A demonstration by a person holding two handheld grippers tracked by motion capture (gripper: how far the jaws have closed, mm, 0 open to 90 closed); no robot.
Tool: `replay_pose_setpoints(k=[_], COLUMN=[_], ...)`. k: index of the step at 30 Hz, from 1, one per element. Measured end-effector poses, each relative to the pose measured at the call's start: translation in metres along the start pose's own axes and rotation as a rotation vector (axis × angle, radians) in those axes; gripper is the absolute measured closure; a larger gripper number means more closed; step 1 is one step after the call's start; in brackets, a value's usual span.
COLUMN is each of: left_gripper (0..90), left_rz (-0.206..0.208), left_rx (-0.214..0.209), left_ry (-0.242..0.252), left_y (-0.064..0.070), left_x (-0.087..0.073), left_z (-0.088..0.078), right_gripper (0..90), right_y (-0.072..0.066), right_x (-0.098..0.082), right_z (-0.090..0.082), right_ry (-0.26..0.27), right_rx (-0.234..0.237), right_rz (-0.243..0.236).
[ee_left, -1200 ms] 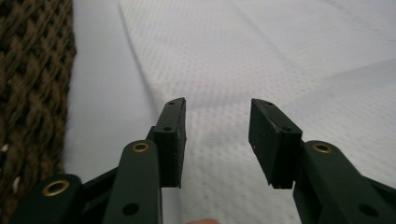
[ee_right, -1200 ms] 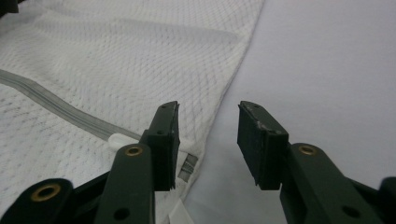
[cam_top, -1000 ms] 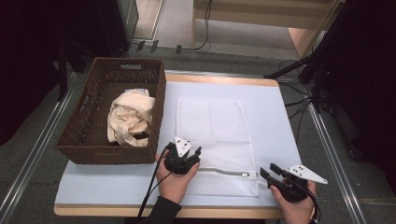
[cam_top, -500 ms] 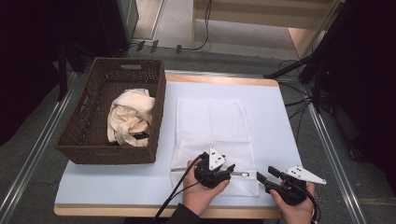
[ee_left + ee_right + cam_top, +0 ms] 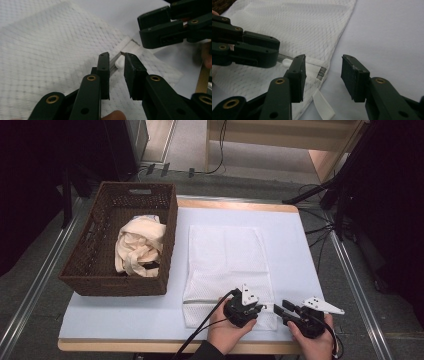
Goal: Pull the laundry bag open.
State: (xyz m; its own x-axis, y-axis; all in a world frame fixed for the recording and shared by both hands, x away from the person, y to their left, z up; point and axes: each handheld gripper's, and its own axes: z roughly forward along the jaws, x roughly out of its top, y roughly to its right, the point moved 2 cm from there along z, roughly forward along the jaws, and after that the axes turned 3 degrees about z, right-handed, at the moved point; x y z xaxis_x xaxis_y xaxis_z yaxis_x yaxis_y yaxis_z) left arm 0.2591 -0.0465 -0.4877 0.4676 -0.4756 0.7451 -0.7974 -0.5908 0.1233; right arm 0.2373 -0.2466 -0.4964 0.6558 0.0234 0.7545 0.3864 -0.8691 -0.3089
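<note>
Closing left claw (image 5: 117,62) around zipper pull (image 5: 120,62)

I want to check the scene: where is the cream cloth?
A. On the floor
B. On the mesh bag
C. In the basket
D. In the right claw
C: the cream cloth lies crumpled inside the basket, left of the mesh bag.

I'm holding my left gripper (image 5: 261,308) low and near my right gripper (image 5: 278,309), tips almost meeting. The left's jaws have just been closing to a narrow gap; the right's are standing wider, closing too.
</note>
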Motion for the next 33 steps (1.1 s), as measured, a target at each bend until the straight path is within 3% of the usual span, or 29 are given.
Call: replay_pose_setpoints(k=[5, 11, 13, 16, 18, 21, 24, 27, 30, 33], left_gripper=[72.7, 73.6, 74.6, 76.4, 76.4, 76.7, 76.9, 77.2, 78.6, 79.8], left_rz=[0.017, 0.050, 0.041, 0.031, 0.028, 0.017, 0.009, 0.022, 0.031, 0.024], left_rx=[-0.016, -0.029, -0.041, -0.050, -0.053, -0.066, -0.072, -0.074, -0.084, -0.086], left_ry=[-0.016, -0.033, -0.031, -0.025, -0.018, -0.016, -0.015, -0.020, -0.030, -0.032], left_y=[0.002, 0.006, 0.004, 0.003, 0.003, 0.002, 0.002, 0.003, 0.003, 0.003], left_x=[-0.003, -0.004, -0.004, -0.005, -0.005, -0.006, -0.006, -0.006, -0.006, -0.006], left_z=[0.004, 0.006, 0.006, 0.006, 0.006, 0.006, 0.006, 0.006, 0.006, 0.006], right_gripper=[55.9, 60.1, 63.2, 71.4, 75.8, 80.2, 81.2, 80.5, 77.7, 78.2], right_y=[0.003, -0.004, -0.008, -0.009, -0.007, -0.006, -0.009, -0.010, -0.007, -0.004], right_x=[-0.003, -0.004, -0.003, -0.002, -0.001, 0.001, 0.004, 0.003, 0.001, -0.001], right_z=[0.007, 0.012, 0.013, 0.014, 0.014, 0.009, 0.003, 0.004, 0.010, 0.012], right_ry=[-0.021, -0.031, -0.036, -0.038, -0.030, 0.025, 0.068, 0.053, 0.009, -0.011], right_rx=[-0.005, 0.056, 0.021, -0.003, 0.021, 0.074, 0.124, 0.136, 0.166, 0.158], right_rz=[0.027, 0.044, 0.023, 0.059, 0.100, 0.123, 0.108, 0.111, 0.150, 0.170])
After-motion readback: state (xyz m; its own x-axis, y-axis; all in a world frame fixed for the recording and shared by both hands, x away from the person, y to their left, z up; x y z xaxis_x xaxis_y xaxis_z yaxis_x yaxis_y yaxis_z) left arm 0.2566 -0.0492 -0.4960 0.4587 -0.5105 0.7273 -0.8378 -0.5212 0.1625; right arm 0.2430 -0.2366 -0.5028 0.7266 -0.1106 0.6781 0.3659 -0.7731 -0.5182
